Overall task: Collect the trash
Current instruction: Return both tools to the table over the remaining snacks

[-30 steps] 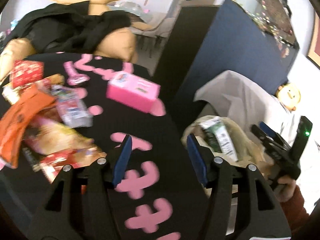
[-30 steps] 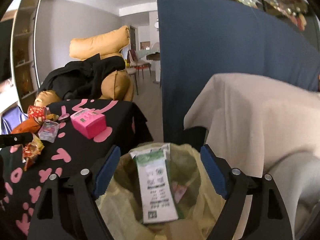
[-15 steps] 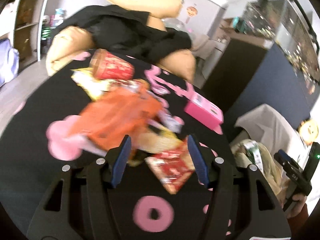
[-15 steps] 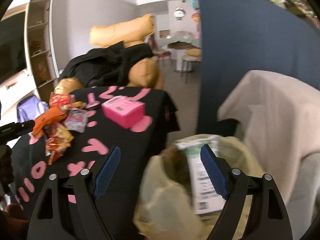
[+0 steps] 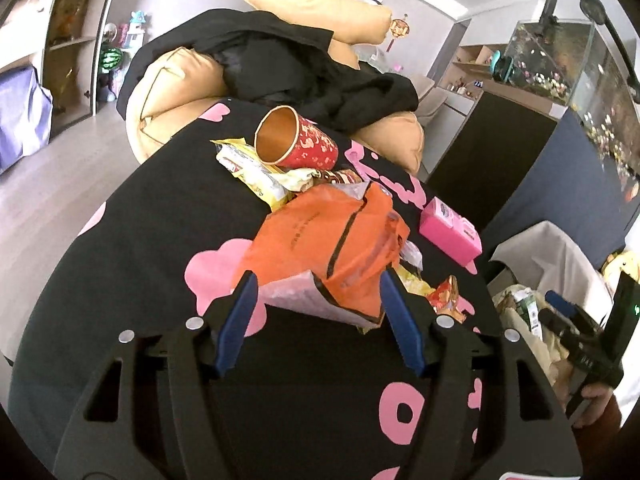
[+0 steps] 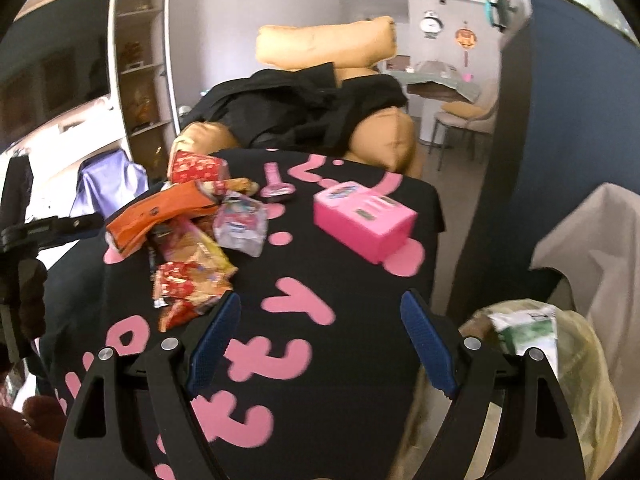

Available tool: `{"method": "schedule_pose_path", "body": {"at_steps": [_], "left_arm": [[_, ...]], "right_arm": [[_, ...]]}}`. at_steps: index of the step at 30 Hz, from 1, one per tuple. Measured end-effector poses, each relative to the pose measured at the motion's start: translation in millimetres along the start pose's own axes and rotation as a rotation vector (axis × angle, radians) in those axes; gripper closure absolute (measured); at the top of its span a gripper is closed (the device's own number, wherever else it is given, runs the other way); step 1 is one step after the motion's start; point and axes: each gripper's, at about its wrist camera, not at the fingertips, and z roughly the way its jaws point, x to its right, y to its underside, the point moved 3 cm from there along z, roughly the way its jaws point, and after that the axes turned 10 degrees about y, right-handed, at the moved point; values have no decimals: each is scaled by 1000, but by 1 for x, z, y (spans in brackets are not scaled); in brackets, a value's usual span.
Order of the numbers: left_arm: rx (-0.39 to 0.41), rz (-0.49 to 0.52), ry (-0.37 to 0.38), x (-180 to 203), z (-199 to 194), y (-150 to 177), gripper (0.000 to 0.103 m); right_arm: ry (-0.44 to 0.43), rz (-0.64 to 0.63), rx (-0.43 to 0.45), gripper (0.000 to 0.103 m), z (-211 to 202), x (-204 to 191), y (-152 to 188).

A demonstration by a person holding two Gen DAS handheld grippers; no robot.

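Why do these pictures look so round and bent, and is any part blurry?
Both views are fisheye: dark corners frame a circular image, and straight lines such as the shelf bow outward. Left wrist view: sharp, with the orange bag crisp between the open left gripper. Right wrist view: softer, the pink letters on the tablecloth slightly smeared near the right gripper; daylight washes out the left edge.

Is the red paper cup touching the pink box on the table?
Apart. The right wrist view shows the red paper cup at the far left of the pile and the pink box standing alone, with bare black tablecloth between them.
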Motion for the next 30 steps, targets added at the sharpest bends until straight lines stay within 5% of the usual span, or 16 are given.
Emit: {"method": "schedule_pose_path", "body": {"at_steps": [12,18,30], "left_arm": [[12,-21,-18,-4,-8,4,43],[10,14,-58,-5,-16,3,43],[-21,-8,-8,-14,-5,3,42]], "right_arm": [[-148,-83,-72,24,40,-80,-6],[-144,-196,-152,24,79,-116,-5],[-62,-178,-242,24,76,-61,24]]}}
